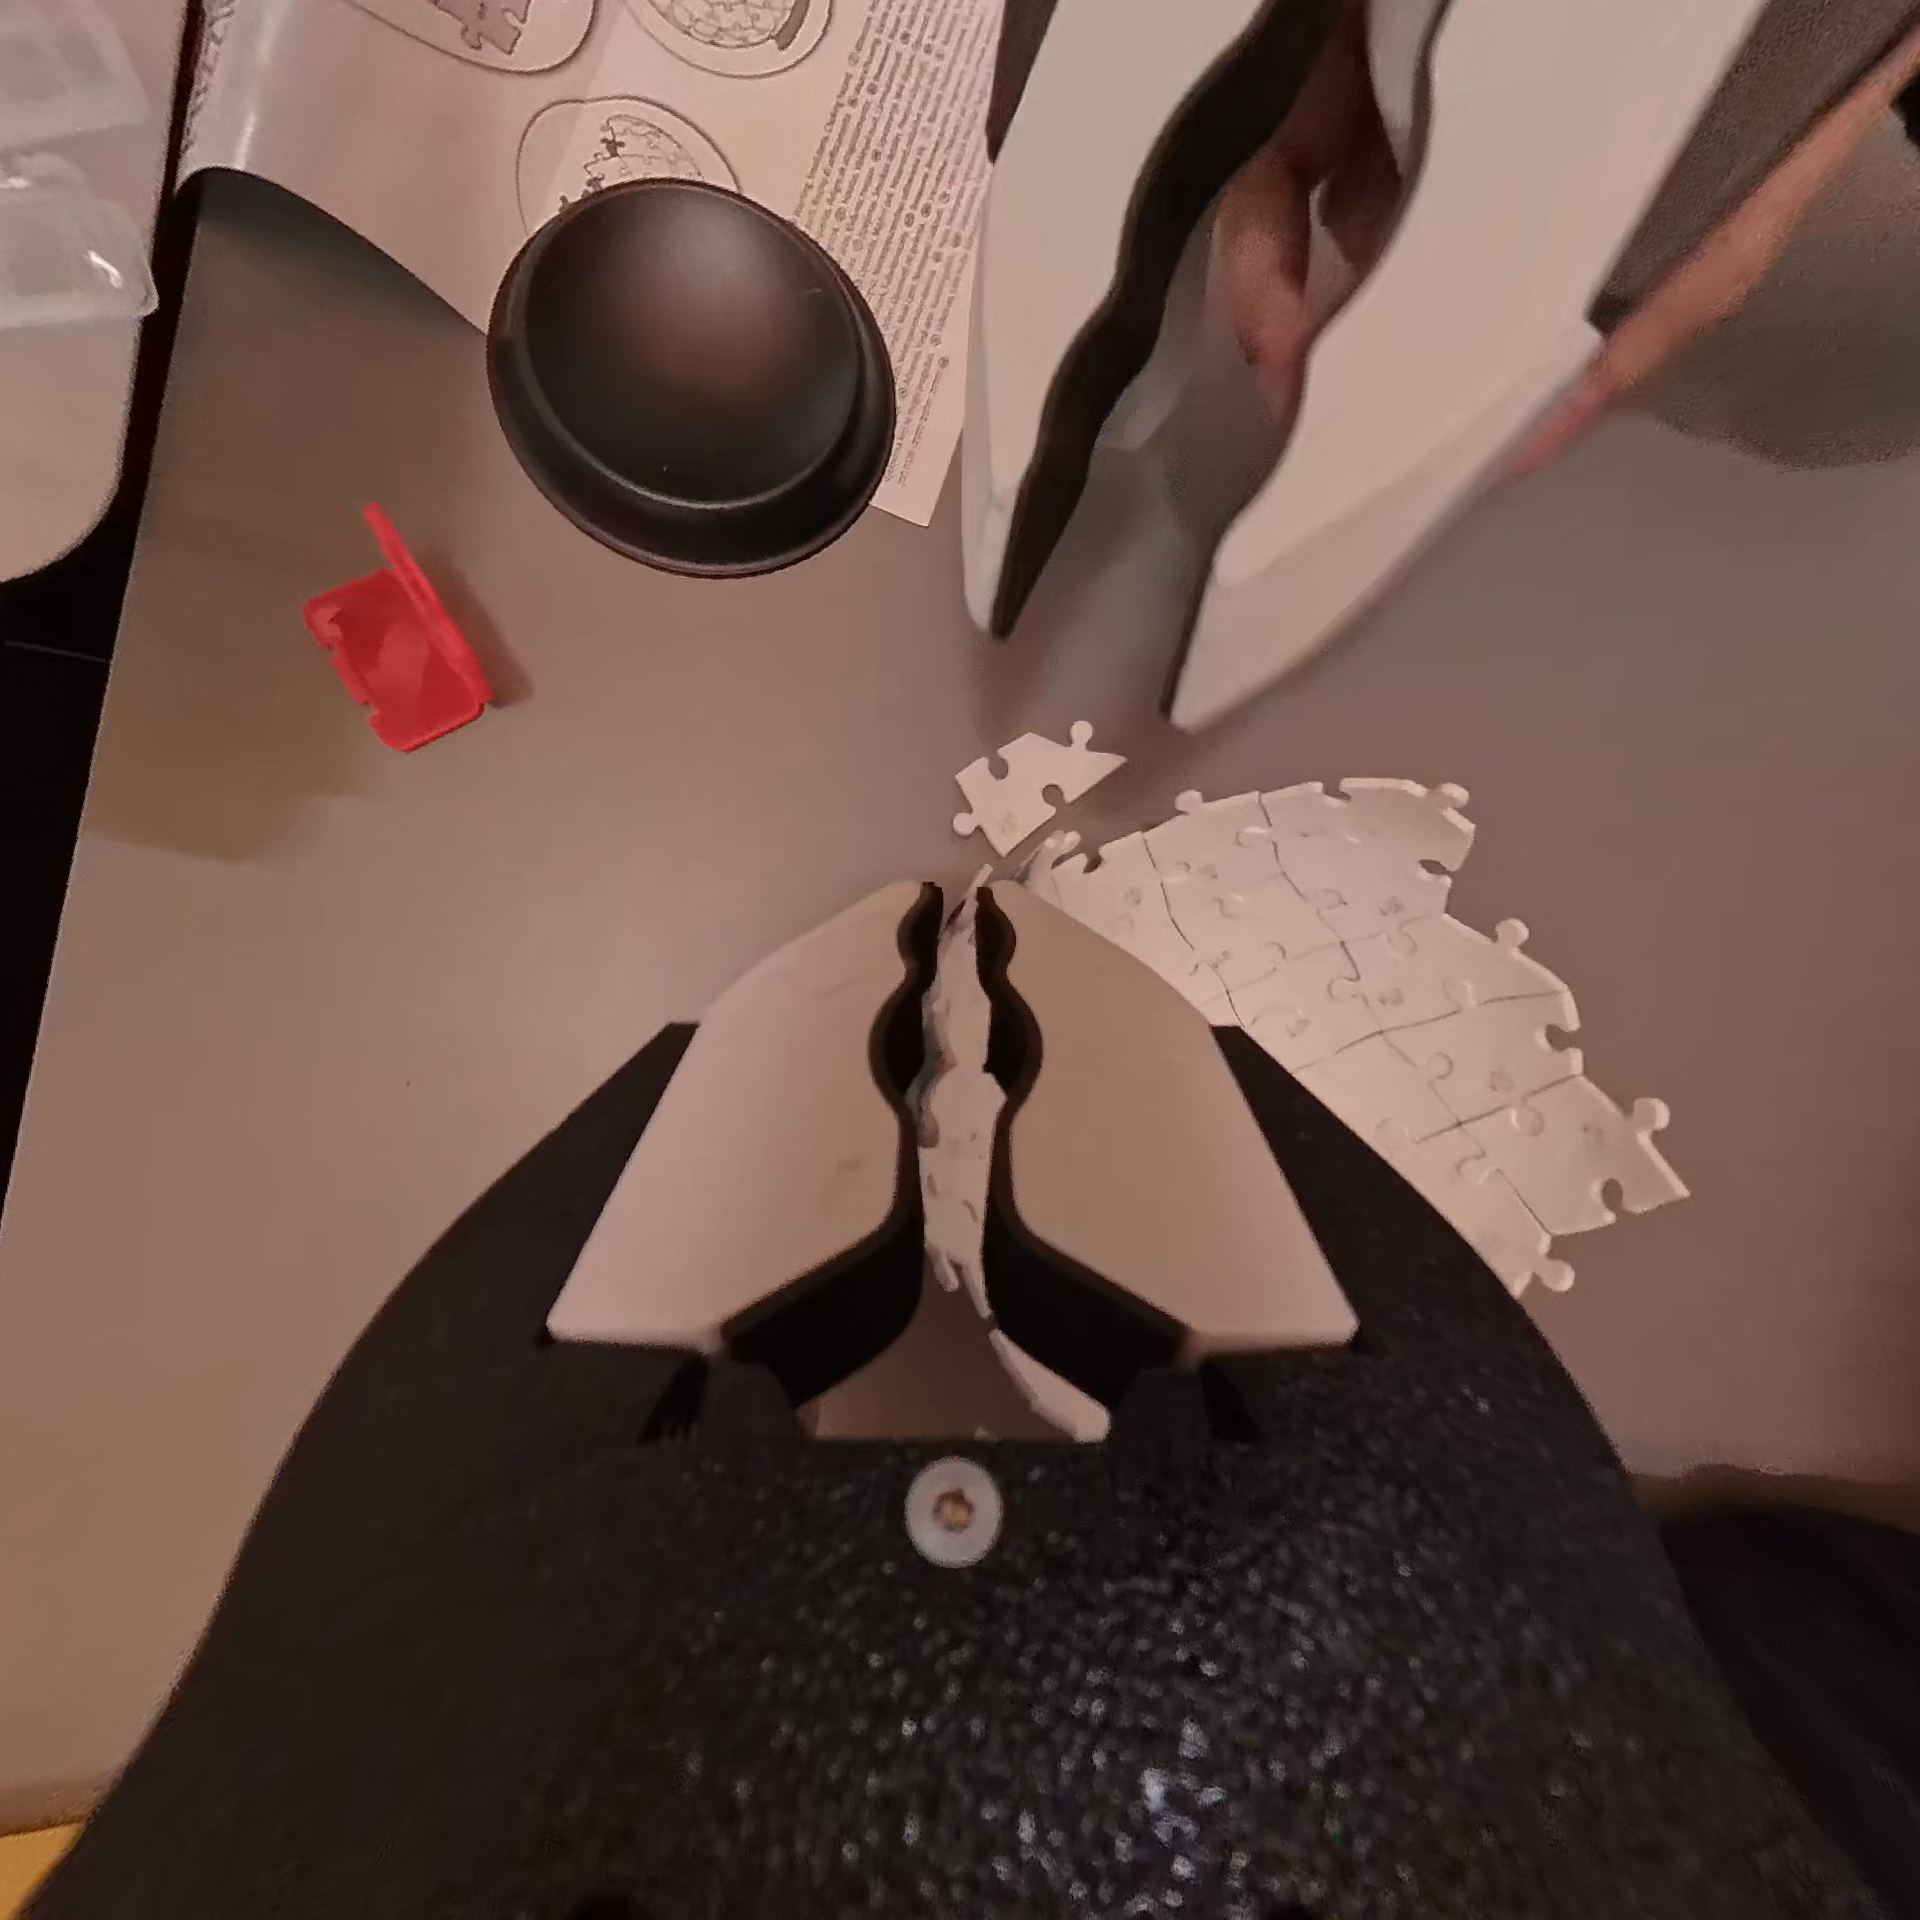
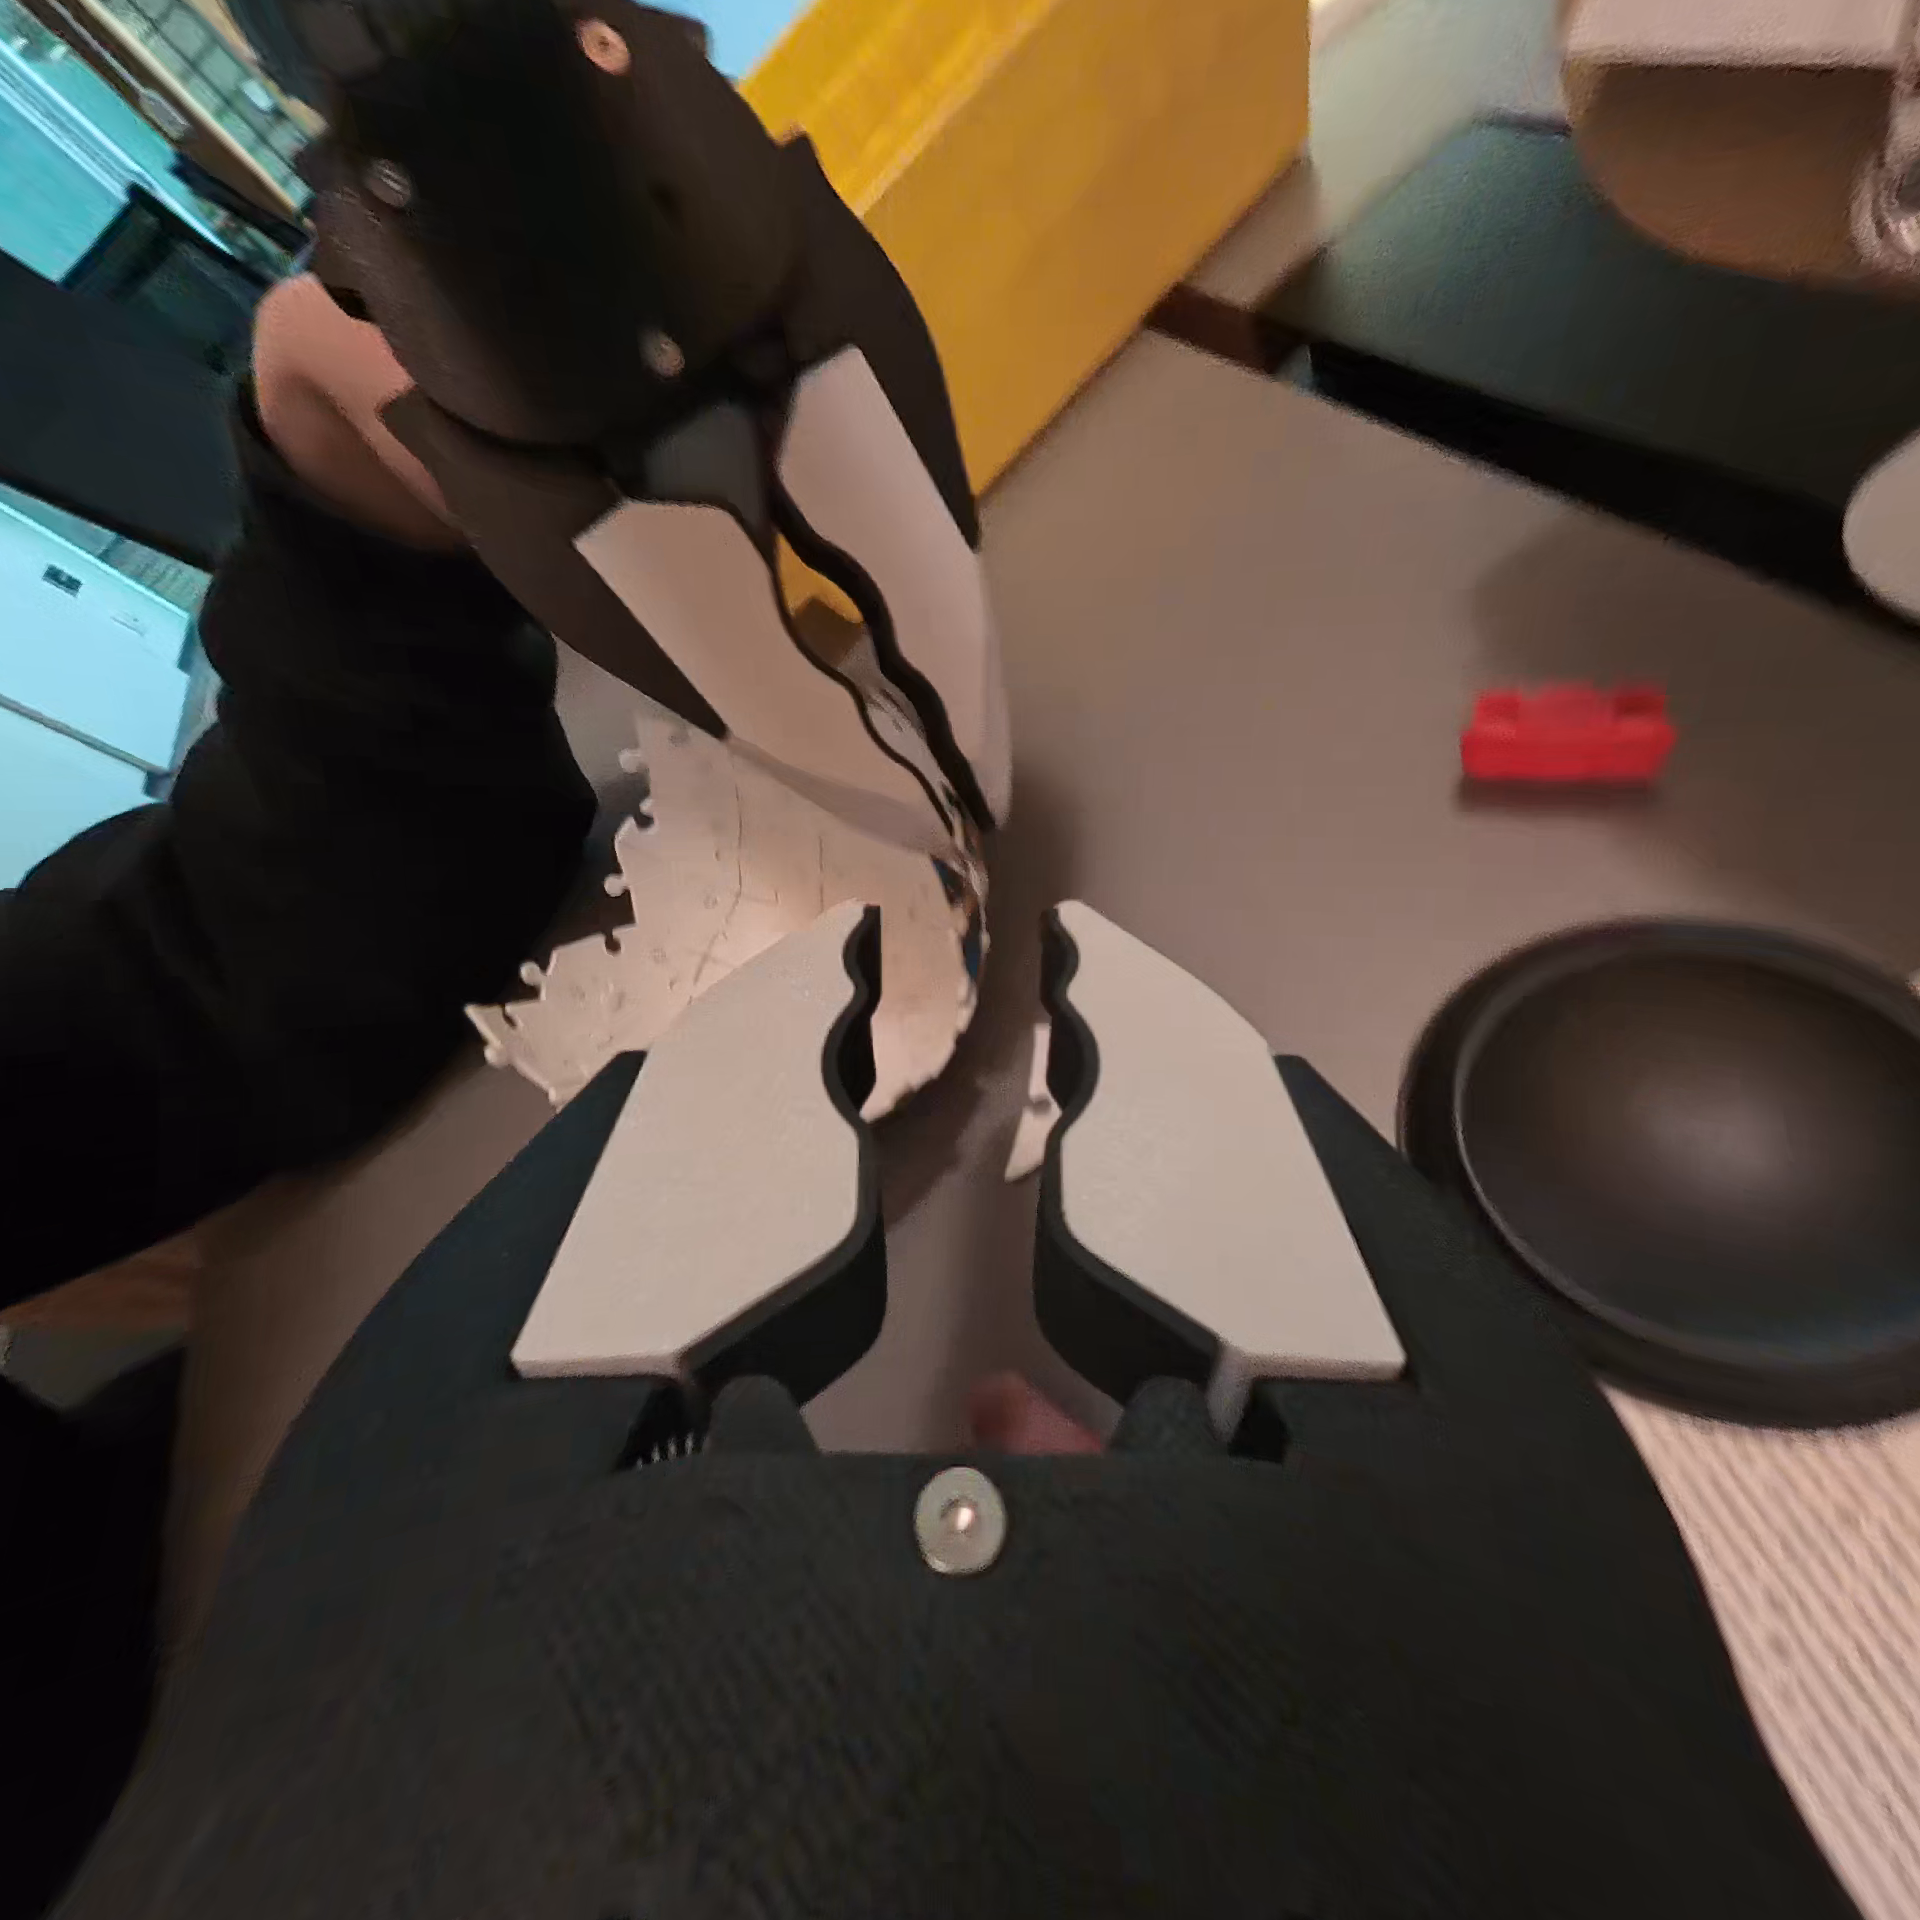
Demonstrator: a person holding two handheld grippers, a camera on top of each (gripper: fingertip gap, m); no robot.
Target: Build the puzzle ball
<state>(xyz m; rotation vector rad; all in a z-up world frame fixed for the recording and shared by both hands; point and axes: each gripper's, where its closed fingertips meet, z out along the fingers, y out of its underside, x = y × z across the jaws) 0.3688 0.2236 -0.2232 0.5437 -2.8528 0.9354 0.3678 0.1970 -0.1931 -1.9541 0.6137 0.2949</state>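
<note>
My left gripper (image 1: 956, 896) is shut on the edge of a curved white section of joined puzzle pieces (image 1: 1351, 987), which fans out to its right above the grey table. In the right wrist view this gripper (image 2: 982, 821) comes down from the upper left, holding the puzzle section (image 2: 707, 894). My right gripper (image 2: 961, 925) is open and empty, just in front of the section's edge. It shows at the top of the left wrist view (image 1: 1091, 670). One loose white puzzle piece (image 1: 1023, 790) lies on the table between the grippers, and is partly hidden in the right wrist view (image 2: 1034, 1132).
A black dome-shaped stand (image 1: 691, 374) (image 2: 1704, 1153) sits on a printed instruction sheet (image 1: 894, 156). A small red plastic part (image 1: 400, 634) (image 2: 1564, 732) lies on the table. A clear plastic bag (image 1: 62, 156) is at the far left. A yellow box (image 2: 1039, 208) stands beyond the table. Tip to tip, the grippers are about 4 cm apart.
</note>
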